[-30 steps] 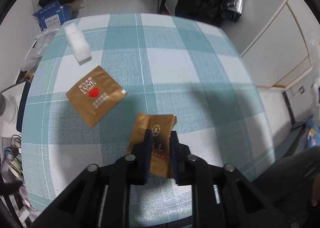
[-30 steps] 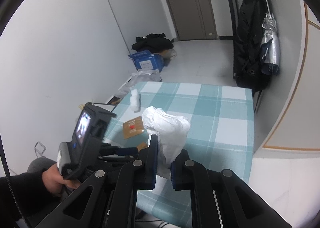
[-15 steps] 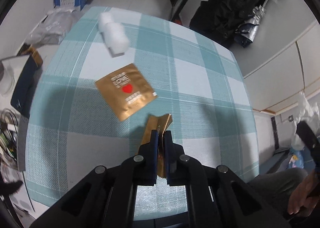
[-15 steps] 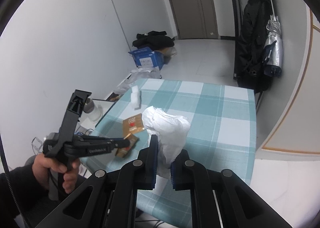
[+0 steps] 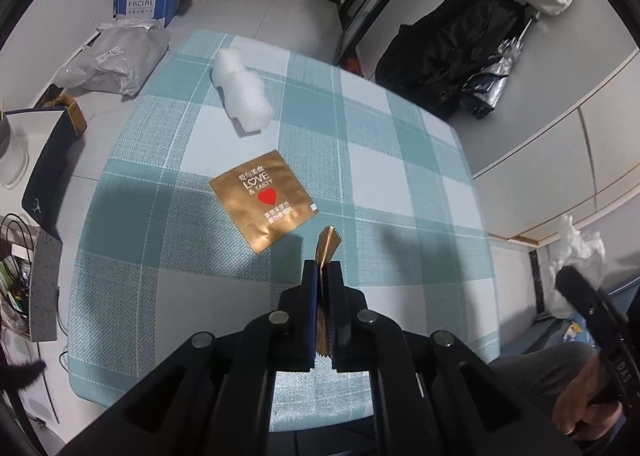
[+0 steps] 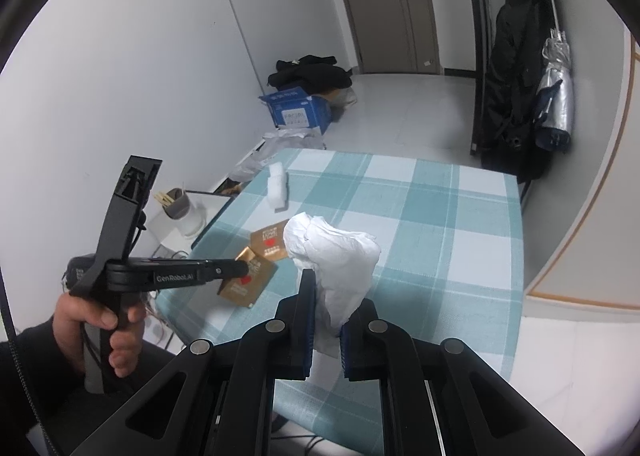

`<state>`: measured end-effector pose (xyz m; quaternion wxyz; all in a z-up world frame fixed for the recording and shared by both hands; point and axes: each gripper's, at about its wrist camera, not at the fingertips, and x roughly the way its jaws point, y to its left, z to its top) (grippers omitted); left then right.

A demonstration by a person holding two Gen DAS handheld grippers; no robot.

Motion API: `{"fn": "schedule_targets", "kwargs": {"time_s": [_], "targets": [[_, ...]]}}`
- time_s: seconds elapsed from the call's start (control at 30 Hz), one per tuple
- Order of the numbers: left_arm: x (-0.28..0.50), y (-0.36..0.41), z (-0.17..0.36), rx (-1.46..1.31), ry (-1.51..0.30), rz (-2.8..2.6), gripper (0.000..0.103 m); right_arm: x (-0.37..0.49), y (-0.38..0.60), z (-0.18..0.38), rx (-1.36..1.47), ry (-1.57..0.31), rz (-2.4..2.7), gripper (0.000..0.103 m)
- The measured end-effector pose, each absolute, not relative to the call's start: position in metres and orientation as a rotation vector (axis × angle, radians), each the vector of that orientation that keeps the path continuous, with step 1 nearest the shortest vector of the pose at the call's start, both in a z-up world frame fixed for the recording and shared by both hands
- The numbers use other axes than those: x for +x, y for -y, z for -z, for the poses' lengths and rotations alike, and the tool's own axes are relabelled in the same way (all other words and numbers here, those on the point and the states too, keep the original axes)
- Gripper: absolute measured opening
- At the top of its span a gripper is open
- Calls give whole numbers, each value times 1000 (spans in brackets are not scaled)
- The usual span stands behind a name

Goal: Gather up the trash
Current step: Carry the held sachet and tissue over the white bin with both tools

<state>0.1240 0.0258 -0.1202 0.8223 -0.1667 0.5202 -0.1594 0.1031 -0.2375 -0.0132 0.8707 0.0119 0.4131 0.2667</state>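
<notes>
Two pieces of trash are already held, one in each claw. The left gripper has its jaws pressed together on a small gold wrapper, which stands on edge between the pads; its long axis runs forward along the fingers, and the serrated end points away from the claw, above the checked tablecloth. I judge it is pinched by the flat faces because a thin foil cannot be held in another way. In the right wrist view the same wrapper hangs from the tip of the left gripper, off the table near its front edge. The right gripper is closed on a crumpled white tissue, gripped at its narrow lower part, so the wide bunched end stands up and forward from the claw. Ahead of the left claw and a little to its left, a larger gold sachet with a red heart lies flat on the cloth, one corner pointing back toward the claw. Farther ahead lies a white foam piece, with its long axis diagonal. No bin is visible, so where the held pieces go I cannot tell.
</notes>
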Motion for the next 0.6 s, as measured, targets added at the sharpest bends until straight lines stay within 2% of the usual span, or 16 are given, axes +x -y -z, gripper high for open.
{"fn": "schedule_targets", "kwargs": {"time_s": [0.3,0.6], "targets": [[117,-25,105,-364,-1068,373,1,99,233,13,25,-870,-543,9],[94,-9,50,-291,-932,409,1,96,243,-17,71,-824,-542,9]]}}
